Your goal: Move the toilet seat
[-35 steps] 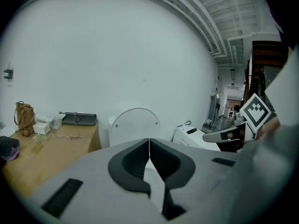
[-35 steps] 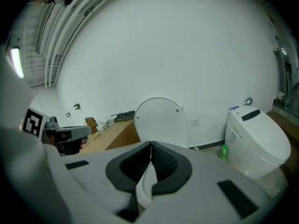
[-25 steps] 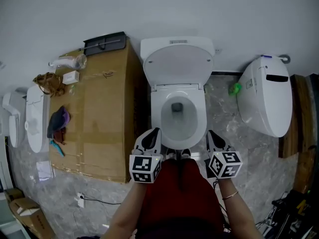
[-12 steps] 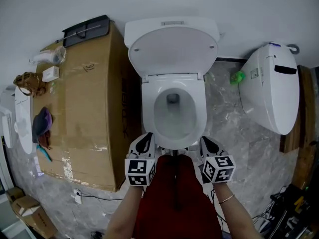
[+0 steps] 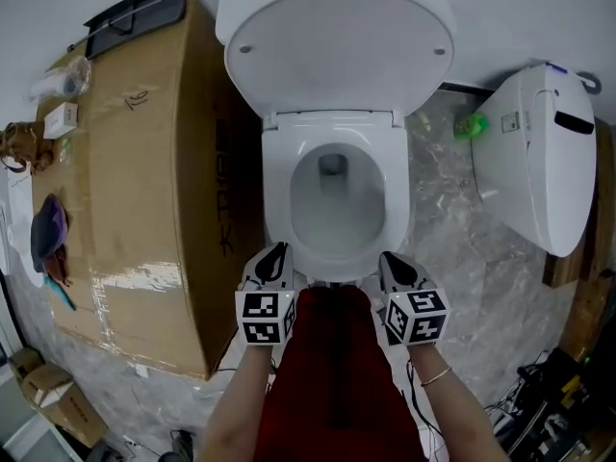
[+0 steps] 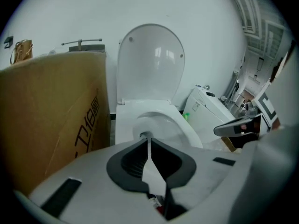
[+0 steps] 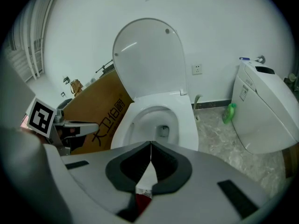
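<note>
While both jaws stayed together on nothing, the left hand-held gripper (image 5: 276, 254) and right hand-held gripper (image 5: 391, 259) hovered just short of the raised toilet seat (image 5: 337, 44).

Cut off, unclear
Left edge cuts the brown bag (image 5: 14, 144); small items (image 5: 60, 118) on the cardboard box (image 5: 135, 191) are unidentifiable.

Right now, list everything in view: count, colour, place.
white ceramic toilet: 1, white, centre; lid raised toward the wall
large cardboard box: 1, brown, left of toilet
flat black tray: 1, black, box's far end
small white carton: 1, white, box top
purple cloth: 1, purple, box's left edge
green bottle: 1, green, floor right of toilet
second white toilet unit: 1, white, far right
red garment: 1, red, bottom centre
left gripper: 1, shut, empty, bowl's front-left
right gripper: 1, shut, empty, bowl's front-right
</note>
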`<state>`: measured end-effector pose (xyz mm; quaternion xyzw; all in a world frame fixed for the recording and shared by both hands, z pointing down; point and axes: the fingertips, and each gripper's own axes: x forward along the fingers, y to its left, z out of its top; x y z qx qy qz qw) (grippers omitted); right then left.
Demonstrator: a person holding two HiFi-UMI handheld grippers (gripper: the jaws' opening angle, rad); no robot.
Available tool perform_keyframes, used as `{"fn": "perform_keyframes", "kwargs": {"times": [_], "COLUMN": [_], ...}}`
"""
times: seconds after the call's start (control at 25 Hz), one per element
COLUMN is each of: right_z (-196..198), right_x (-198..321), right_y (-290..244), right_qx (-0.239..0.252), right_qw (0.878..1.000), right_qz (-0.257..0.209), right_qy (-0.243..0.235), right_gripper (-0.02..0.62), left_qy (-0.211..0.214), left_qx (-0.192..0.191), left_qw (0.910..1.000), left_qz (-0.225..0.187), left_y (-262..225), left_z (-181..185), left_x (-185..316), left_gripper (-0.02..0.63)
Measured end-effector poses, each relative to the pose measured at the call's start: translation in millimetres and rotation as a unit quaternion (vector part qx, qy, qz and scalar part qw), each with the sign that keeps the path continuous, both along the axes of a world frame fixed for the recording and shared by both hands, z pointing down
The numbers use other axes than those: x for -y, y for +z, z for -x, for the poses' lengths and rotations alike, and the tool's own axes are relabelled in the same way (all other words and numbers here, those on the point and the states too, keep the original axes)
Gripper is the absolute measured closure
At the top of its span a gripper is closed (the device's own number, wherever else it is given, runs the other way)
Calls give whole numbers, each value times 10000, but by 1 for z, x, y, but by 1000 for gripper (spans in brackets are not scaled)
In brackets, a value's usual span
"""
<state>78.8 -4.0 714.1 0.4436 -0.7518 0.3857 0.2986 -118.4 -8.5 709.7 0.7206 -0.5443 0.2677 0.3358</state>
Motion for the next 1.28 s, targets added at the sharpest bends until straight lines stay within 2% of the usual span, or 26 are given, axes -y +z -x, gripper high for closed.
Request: {"fn": "perform_keyframes", "kwargs": {"times": [0.24,0.44,0.56,0.8,1.0,1.12,1.28], "right_z": [-25,-36,-44,-52,-51,-48,-45], "right_x": [-4,-13,-16,-17,-17,-18,-20], "right_y": [48,76,88,107,120,126,135], "right_qx": [-287,-437,-445,-262,11,24,-96], "right_qw": [9968,9941,9905,9828,9753,9725,9713], "right_qz": [437,766,984,1399,1739,1907,2021], "right_qy": [598,633,848,1178,1360,1336,1254], "right_gripper": [578,577,572,439,330,302,290], "left_qy": [-185,-349,-579,-920,-1413,-1636,-1694], "left_qx": [-40,-167,-309,-349,-677,-834,-853], "left_qw": [9993,9970,9937,9859,9741,9662,9627], "left_qz": [333,677,905,1350,1632,1810,1930], "left_y": [43,70,85,114,126,133,140], "left_z": [3,4,7,17,21,20,18], "left_x": [-8,-21,-28,-39,-41,-43,-43], "left_gripper": [575,573,546,482,431,405,399]}}
